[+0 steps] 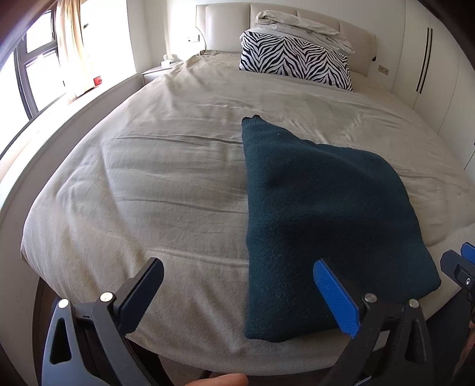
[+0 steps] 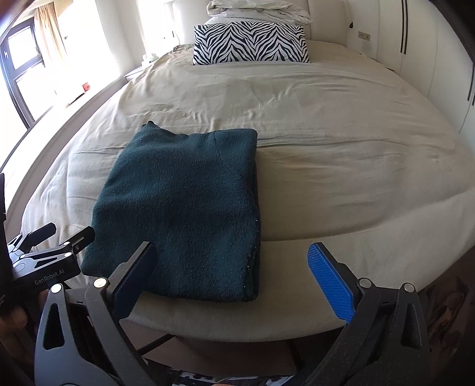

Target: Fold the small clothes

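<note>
A dark teal knitted garment [image 1: 311,213] lies folded into a thick rectangle near the foot of the bed [image 1: 163,178]. In the left wrist view, my left gripper [image 1: 237,267] is open above the foot edge; its blue-padded finger [image 1: 335,297] overlaps the garment's near left part and its black finger is over bare sheet. In the right wrist view, the garment [image 2: 184,207] sits left of centre. My right gripper [image 2: 231,249] is open and holds nothing, with its black finger in front of the garment's near edge. The left gripper [image 2: 66,233] shows at the garment's near left corner.
A zebra-print pillow [image 2: 251,43] leans at the head of the bed with crumpled pale bedding [image 2: 258,10] stacked on it. A window with curtains [image 1: 68,47] runs along the left. White wardrobe doors [image 2: 430,59] stand on the right. Beige sheet [image 2: 341,148] stretches beyond the garment.
</note>
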Available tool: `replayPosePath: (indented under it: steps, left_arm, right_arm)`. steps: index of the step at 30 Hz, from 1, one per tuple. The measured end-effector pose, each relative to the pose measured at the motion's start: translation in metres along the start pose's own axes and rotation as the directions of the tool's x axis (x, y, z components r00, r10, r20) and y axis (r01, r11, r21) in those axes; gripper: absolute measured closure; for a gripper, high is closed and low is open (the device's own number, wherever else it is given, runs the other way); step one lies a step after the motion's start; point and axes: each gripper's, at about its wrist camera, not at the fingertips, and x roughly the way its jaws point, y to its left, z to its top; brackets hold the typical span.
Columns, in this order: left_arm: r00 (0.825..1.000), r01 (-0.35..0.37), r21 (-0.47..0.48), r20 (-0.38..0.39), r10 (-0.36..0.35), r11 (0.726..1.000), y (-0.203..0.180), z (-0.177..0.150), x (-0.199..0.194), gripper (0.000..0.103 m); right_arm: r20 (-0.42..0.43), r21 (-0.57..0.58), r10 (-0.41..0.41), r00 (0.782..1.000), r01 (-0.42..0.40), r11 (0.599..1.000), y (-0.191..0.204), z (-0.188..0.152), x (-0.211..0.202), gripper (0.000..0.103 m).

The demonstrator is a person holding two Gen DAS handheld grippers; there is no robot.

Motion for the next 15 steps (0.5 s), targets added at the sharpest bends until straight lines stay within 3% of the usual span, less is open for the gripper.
replayPosePath:
  steps: [15]
  left_arm:
    - [1.0,0.002,-0.019,-0.009,-0.002,1.0,0.0056,-0.0023,0.0014,0.0]
  right_arm:
    - [-0.018,0.008,-0.01,1.0,0.01,1.0,-0.0019,-0.003,0.0064,0.0]
